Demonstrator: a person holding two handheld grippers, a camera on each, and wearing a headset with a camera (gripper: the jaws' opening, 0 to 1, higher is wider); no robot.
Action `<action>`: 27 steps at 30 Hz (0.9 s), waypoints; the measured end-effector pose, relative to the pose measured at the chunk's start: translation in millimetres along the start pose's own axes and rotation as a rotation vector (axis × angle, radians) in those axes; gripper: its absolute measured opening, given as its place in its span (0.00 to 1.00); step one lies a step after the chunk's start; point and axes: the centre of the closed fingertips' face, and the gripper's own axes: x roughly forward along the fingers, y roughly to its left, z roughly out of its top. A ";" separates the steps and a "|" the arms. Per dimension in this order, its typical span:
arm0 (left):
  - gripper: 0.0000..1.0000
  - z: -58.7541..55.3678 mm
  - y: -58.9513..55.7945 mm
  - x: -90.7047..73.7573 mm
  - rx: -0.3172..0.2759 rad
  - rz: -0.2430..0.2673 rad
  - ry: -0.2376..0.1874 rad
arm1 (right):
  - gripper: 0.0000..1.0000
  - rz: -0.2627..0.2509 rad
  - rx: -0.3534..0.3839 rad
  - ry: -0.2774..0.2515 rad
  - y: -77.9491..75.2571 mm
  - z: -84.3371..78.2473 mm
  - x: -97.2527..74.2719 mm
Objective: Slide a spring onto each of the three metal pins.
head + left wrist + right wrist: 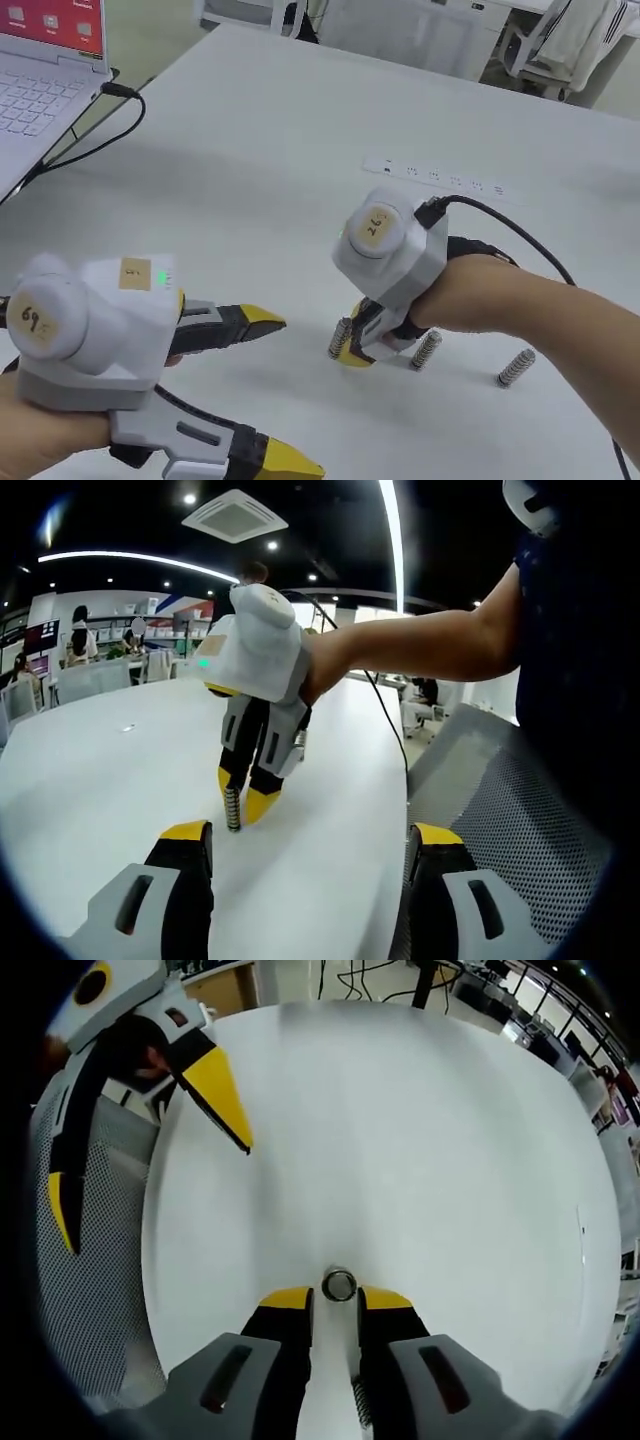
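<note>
- Because it is a small open coil of wire, the spring [340,338] should be light, squashy along its length and quick to tip or roll. I would pinch it gently across its middle turns and leave both ends clear.
- It stands slightly tilted on the table [260,170], right at the tips of the right hand-held gripper [355,352].
- A second spring [427,348] stands just beside that hand-held gripper's other side, and a third spring [516,367] stands further off.
- The right hand-held gripper points straight down, its jaws drawn close together with the coil's top ring at their ends. I cannot tell whether they actually pinch it.
- The left hand-held gripper [275,392] hovers nearby with its jaws spread wide, holding nothing.
- A laptop [40,60] sits well apart at the table's far corner.
</note>
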 end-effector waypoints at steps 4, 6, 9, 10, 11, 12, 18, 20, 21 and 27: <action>0.77 0.0 -1.1 1.3 0.000 -0.003 0.002 | 0.16 -0.002 0.012 -0.020 3.2 -0.8 -5.3; 0.77 0.2 -1.6 1.6 0.000 -0.003 0.002 | 0.16 -0.006 0.019 -0.030 4.5 -1.5 -9.2; 0.77 0.4 -1.9 1.9 0.002 -0.004 0.004 | 0.17 -0.008 0.035 -0.049 6.8 -2.3 -15.7; 0.77 0.5 -1.8 2.0 0.002 -0.004 0.004 | 0.18 -0.013 0.038 -0.062 8.0 -2.1 -18.2; 0.77 0.8 -1.8 2.1 0.002 -0.004 0.004 | 0.18 -0.012 0.040 -0.066 9.4 -2.5 -19.8; 0.77 1.1 -1.8 2.3 0.003 -0.004 0.004 | 0.18 -0.010 0.045 -0.071 10.8 -2.8 -21.2; 0.78 2.2 -1.8 5.0 0.004 -0.009 0.005 | 0.20 -0.023 0.068 -0.119 17.7 -3.8 -32.5; 0.78 2.4 -1.7 5.8 0.004 -0.010 0.005 | 0.20 -0.024 0.076 -0.132 20.1 -4.4 -35.8; 0.78 2.4 -1.6 6.0 0.004 -0.011 0.005 | 0.20 -0.027 0.079 -0.138 20.6 -4.5 -37.1; 0.78 2.0 -0.2 7.5 0.004 -0.011 0.009 | 0.23 -0.029 0.110 -0.188 27.4 -7.2 -46.6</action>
